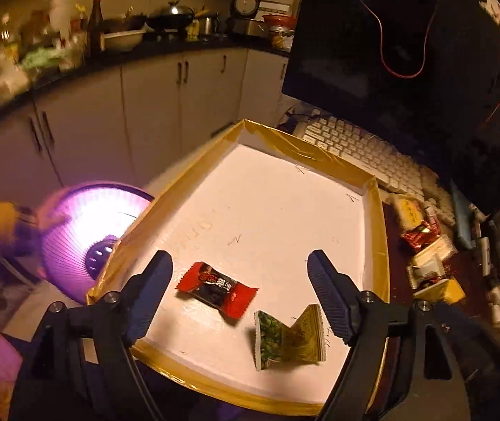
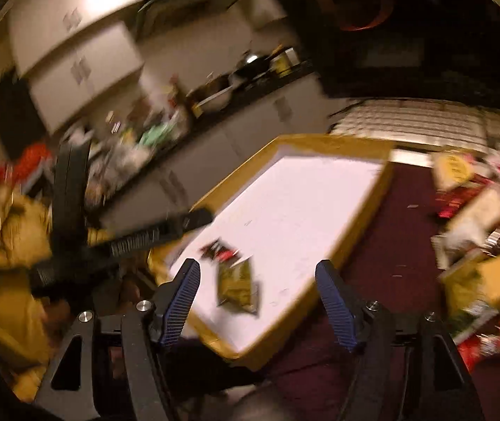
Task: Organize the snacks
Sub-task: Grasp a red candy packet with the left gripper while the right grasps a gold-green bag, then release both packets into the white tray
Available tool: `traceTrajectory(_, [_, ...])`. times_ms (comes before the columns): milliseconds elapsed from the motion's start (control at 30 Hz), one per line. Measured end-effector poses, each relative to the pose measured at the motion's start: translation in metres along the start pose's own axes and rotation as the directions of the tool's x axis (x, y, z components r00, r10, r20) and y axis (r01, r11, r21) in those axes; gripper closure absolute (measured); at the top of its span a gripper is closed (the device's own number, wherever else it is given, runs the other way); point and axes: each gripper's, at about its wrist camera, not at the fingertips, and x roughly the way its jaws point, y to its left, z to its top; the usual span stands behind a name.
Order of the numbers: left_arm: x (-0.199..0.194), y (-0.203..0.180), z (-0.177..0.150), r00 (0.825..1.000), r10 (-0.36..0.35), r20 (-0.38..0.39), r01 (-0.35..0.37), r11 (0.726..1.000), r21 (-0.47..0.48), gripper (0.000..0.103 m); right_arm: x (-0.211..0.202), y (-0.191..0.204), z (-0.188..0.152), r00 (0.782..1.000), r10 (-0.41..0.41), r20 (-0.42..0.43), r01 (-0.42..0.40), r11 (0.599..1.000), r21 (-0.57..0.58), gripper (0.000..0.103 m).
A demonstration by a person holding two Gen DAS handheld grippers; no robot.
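Now both tongs wide, left tongs (image 1: 239, 291), right tongs (image 2: 258, 293), 2 snacks in tray (image 1: 378, 217)

Our left gripper (image 1: 239, 280) angled downward, jaws spread wide and empty, our right gripper (image 2: 257, 291) likewise agape, gripping nothing

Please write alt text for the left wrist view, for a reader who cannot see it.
An open left hand-held gripper hovers over a white tray with a yellow taped rim, where a red candy and a green snack packet lie apart. More snacks lie piled outside the tray, near a white keyboard.
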Motion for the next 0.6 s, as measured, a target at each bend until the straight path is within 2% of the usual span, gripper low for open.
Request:
traceTrajectory(100, [-0.011, -0.018, -0.006, 0.992, -0.126, -0.011, 0.126, 0.992, -0.001, 0.023, -0.026, -0.025, 0.002, 0.999, -0.022, 0.037, 0.020, 0.999, 0.048, 0.032])
traceTrajectory(200, [-0.022, -0.044, -0.019, 0.978, -0.206, -0.020, 0.206, 0.978, 0.030, 0.023, -0.051, -0.055, -0.001, 0.997, -0.052, 0.063, 0.045, 0.993, 0.106, 0.032])
traceTrajectory(300, [-0.022, -0.079, -0.030, 0.948, -0.309, -0.072, 0.314, 0.947, 0.074, 0.023, -0.075, -0.093, -0.011, 0.991, -0.105, 0.080, 0.089, 0.978, 0.188, 0.032])
traceTrajectory(433, [-0.013, -0.130, -0.042, 0.924, -0.352, -0.148, 0.375, 0.911, 0.170, 0.023, -0.089, -0.145, -0.025, 0.981, -0.179, 0.069, 0.150, 0.939, 0.311, 0.032])
traceTrajectory(500, [0.001, -0.158, -0.049, 0.908, -0.362, -0.212, 0.405, 0.887, 0.223, 0.023, -0.090, -0.164, -0.027, 0.981, -0.186, 0.059, 0.153, 0.921, 0.357, 0.032])
traceTrajectory(600, [0.025, -0.185, -0.058, 0.889, -0.357, -0.286, 0.425, 0.876, 0.229, 0.023, -0.081, -0.187, -0.025, 0.975, -0.221, 0.020, 0.194, 0.893, 0.405, 0.034])
